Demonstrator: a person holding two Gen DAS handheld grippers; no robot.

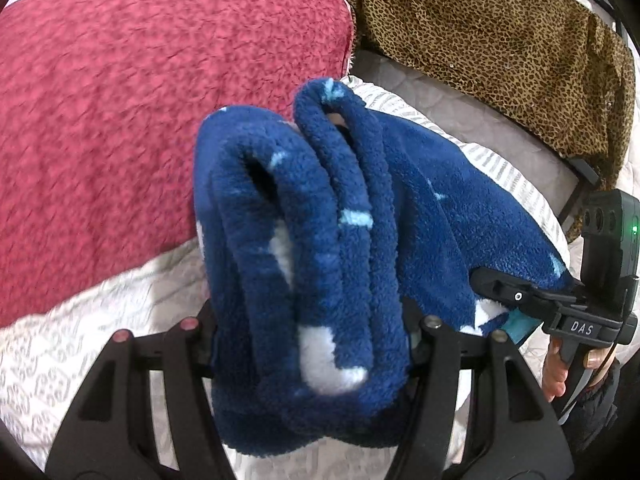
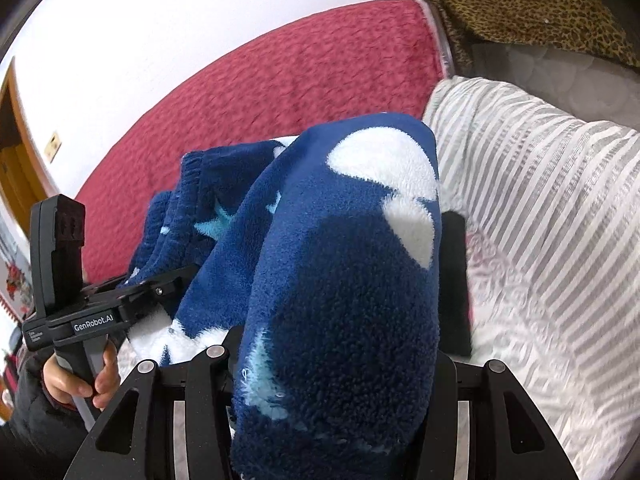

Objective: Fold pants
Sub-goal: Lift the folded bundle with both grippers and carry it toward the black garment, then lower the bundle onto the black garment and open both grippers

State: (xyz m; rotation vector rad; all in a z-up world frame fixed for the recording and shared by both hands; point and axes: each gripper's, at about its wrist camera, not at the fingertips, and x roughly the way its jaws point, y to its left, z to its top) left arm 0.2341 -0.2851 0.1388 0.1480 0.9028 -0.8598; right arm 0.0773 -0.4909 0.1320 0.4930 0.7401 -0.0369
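1. The pants are thick, fuzzy fleece, matt navy with white and pale blue patches.
2. The red bedspread is crinkled, matt cloth.
3. The leopard-print cloth looks soft.
4. The left gripper is matt black plastic.

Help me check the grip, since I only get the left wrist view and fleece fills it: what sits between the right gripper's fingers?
Observer: A thick fold of the blue fleece pants fills the right gripper, hiding one of its fingers.
Operator: Any pattern I can't see?
Observer: A light blue star on the layer left of that fold.
Operator: What is behind the red blanket?
Observer: A white wall with a socket.
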